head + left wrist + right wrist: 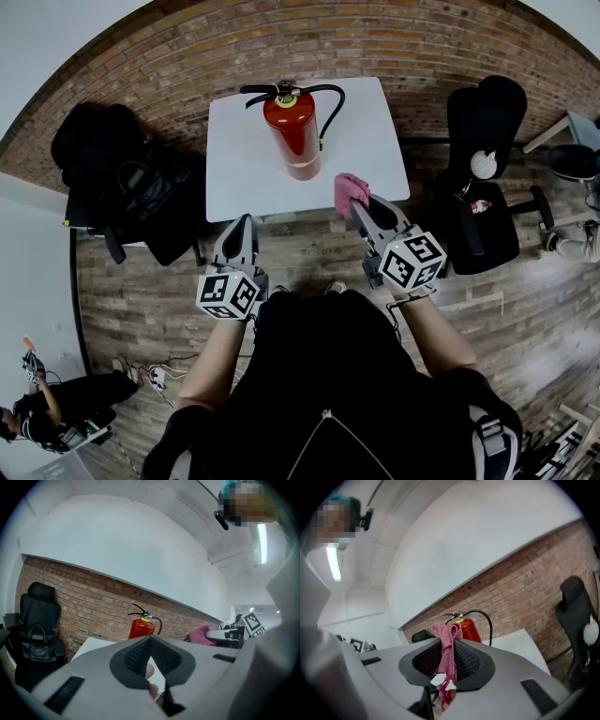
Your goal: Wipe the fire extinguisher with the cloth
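Grippers sit nearest, at the near edge of the white table [380, 150]: the left gripper [245, 221] has its jaws together on nothing, and the right gripper [362, 202] is clamped on a bunched pink cloth [348, 190]. Farther off, the red fire extinguisher [293, 133] stands upright mid-table. Likely best: press the cloth broadly against the cylinder, steadying its top with the left gripper against tipping.

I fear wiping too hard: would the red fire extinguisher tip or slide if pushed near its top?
Probably tippy: the fire extinguisher stands upright, tall and narrow, on the smooth table. It looks metal, so likely heavy and rigid; the cloth will yield first.
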`<state>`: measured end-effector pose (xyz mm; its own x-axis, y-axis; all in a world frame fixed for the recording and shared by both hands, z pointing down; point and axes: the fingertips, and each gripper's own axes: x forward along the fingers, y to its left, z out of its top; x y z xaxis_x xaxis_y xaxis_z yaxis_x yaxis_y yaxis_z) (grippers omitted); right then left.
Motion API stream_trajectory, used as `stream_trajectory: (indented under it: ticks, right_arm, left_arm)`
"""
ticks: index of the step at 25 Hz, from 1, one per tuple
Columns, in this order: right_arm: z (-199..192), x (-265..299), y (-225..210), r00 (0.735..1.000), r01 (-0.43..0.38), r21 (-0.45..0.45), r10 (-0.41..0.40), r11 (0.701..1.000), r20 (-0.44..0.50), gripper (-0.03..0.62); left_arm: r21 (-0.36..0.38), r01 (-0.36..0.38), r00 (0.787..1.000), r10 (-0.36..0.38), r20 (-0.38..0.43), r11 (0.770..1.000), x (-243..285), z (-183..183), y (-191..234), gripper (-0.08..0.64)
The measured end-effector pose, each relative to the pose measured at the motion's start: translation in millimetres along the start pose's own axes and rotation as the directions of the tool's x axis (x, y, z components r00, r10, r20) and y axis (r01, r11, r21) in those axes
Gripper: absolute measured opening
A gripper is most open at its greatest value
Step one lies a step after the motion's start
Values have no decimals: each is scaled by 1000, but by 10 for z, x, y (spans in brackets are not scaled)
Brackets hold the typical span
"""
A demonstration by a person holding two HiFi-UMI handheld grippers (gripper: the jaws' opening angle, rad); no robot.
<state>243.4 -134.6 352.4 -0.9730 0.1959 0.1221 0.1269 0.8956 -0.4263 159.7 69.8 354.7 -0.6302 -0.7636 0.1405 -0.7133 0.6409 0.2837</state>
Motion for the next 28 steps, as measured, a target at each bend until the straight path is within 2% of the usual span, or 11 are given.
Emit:
stream_trajectory:
  ticks: [4,10,15,18,23,28]
  right_arm:
    - [49,16,52,1000,19,-116,-17,993,20,86]
    - [-2,73,43,1000,12,-116,-11,993,8,86]
    - [-9,135,78,1000,-2,-152,3,988,7,87]
    - [-20,211,39,1000,-5,-107,6,994,13,87]
    - [43,442,-224,999,21,52,-23,998,46,87]
    - [324,806,-414,991,84,72,-90,994,96,87]
  left_arm:
    - [-14,-10,999,10,-31,1000,79,-11,41,28]
    - [-8,-12,999,11,-38,1000,113,-24,51,28]
    - [-7,-18,999,18,-45,1000,168,-10,66,28]
    - [-6,-27,998,27,-49,1000,194,6,110,28]
    - [-2,-20,997,20,-70,1000,270,-13,246,28]
    - [-1,16,995,-16,-95,1000,478,31,506,28]
